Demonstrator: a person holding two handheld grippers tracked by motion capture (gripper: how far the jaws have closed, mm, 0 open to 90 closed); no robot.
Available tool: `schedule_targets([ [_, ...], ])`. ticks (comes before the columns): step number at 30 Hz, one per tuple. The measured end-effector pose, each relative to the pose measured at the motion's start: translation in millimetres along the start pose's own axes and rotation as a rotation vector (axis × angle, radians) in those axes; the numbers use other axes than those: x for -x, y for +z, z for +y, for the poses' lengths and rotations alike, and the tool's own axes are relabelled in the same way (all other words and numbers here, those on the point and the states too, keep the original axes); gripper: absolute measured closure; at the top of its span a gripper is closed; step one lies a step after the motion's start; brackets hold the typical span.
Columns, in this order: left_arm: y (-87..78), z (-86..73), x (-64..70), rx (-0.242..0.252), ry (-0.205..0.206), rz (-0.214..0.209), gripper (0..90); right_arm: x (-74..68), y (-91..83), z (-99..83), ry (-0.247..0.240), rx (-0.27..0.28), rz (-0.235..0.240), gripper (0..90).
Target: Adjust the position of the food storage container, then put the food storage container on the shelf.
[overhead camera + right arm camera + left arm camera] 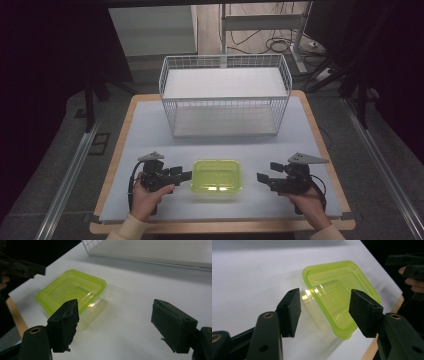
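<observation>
A clear plastic container with a lime-green lid (217, 176) rests on the white mat near the front of the table. My left gripper (188, 174) sits just left of it, open, its jaws pointing at the container's near corner (342, 332) without touching it. My right gripper (260, 177) is open too, a short gap to the right of the container (71, 291). In the right gripper view nothing lies between my jaws. A hand holds each gripper from below.
A white wire basket (225, 95) with a white inner shelf stands at the back of the mat. The wooden table edge (220, 227) runs along the front. Bare mat (145, 130) lies between basket and container. Cables and a desk frame (265, 22) are on the floor beyond.
</observation>
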State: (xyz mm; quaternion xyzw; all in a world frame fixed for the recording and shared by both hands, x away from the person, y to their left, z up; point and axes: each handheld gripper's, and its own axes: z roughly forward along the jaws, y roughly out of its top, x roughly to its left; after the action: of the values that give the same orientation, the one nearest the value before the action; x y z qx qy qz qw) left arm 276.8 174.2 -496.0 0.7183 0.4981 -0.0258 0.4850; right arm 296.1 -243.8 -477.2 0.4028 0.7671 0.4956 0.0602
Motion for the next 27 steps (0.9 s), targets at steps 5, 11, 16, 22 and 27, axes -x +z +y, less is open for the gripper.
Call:
schedule_targets([
  [5, -1.9, -1.2, -1.7, 0.005, -0.021, -0.021, 40.7, -6.8, 8.2, 6.0, 0.016, -0.022, 0.01, 26.1],
  [11, -2.4, -3.9, -3.2, 0.004, -0.067, -0.048, 39.1, -4.7, 13.6, 12.1, 0.054, -0.018, 0.01, 27.8],
  [16, 2.9, -2.2, 0.1, 0.002, -0.066, -0.045, 38.4, -3.6, 11.2, 9.4, 0.082, -0.023, 0.006, 28.5],
  [22, 7.1, 0.5, 1.5, -0.004, -0.06, -0.053, 37.8, -5.7, 10.3, 10.5, 0.104, -0.034, 0.012, 29.7],
  [27, 11.8, 1.5, -1.8, -0.012, -0.077, -0.059, 37.5, -6.3, 17.0, 9.9, 0.123, -0.053, 0.022, 31.4],
])
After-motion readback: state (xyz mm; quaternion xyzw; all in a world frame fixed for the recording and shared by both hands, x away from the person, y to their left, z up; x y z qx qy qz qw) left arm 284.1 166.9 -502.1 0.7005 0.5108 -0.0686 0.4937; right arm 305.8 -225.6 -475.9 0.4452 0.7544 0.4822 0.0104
